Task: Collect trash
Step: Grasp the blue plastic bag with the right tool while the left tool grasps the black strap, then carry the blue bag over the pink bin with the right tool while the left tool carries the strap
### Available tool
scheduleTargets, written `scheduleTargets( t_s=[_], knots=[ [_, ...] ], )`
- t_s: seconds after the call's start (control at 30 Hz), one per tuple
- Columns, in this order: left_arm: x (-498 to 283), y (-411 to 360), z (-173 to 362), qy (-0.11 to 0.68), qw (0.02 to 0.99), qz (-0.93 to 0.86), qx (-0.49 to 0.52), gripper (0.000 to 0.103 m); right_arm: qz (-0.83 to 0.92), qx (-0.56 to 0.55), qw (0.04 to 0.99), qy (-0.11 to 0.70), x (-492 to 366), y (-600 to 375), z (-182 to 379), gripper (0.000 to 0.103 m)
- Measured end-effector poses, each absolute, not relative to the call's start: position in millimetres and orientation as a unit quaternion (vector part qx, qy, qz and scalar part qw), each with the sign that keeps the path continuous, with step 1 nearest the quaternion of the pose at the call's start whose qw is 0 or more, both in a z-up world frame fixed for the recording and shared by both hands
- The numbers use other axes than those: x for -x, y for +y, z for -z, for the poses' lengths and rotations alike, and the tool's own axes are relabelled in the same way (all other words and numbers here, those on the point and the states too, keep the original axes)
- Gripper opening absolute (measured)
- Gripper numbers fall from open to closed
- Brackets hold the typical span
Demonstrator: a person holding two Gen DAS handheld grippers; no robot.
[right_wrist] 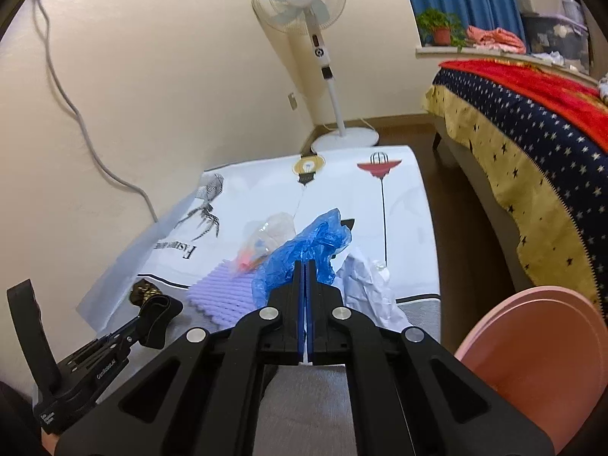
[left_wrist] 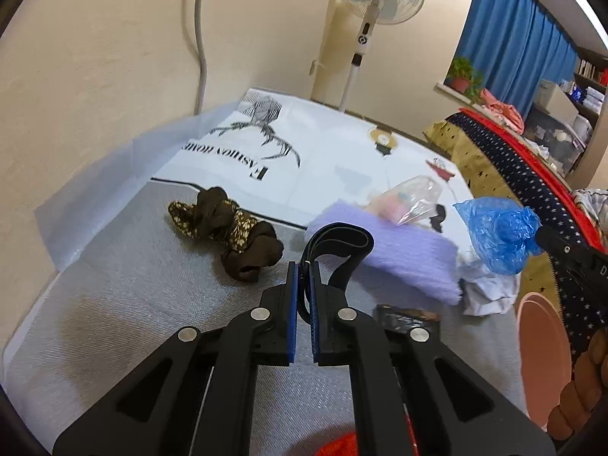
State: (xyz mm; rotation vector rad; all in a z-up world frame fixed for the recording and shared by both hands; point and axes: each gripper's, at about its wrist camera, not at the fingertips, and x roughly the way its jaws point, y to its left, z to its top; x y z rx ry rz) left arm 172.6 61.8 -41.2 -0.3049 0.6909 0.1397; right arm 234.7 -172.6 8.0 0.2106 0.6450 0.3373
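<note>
Left wrist view: left gripper [left_wrist: 304,266] pinching a black strap [left_wrist: 334,241], pads pressed tight on one fold, loop sticking up past the tips. Strap looks lifted off the grey mat [left_wrist: 133,285]. Nearby on mat: brown floral cloth [left_wrist: 228,228], purple foam sheet [left_wrist: 410,254], clear bag [left_wrist: 412,199] w/ bits inside, white crumpled paper [left_wrist: 490,288]. Right gripper [left_wrist: 541,233] at right edge w/ blue plastic bag [left_wrist: 494,231] hanging from tip. Pink bin [left_wrist: 539,326] lower right.

Right wrist view: right gripper [right_wrist: 305,266] clamped on the blue plastic bag [right_wrist: 304,250], thin film btw pads, no gap. Left gripper [right_wrist: 146,323] low left, strap [right_wrist: 159,315] bunched at its tip. Pink bin [right_wrist: 532,345] just right of the mat.

Step, I'd say: carry both items to the bin. Tips: keep both squeezed till over the rim; film grip is slim, so move smooth, no jerks; drop bag first since bin's on that side, then bring strap across w/o dragging the foam.
</note>
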Motion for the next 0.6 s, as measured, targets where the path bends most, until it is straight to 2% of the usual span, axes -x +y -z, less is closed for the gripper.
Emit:
scheduleTargets(
  t_s=[0.6],
  knots=[
    [-131.8,34.5,-2.8,0.293,0.946,-0.027,0.134,0.005,-0.150,-0.067,0.952,0.258,-152.2,-201.3,-61.3,0.001]
  ],
)
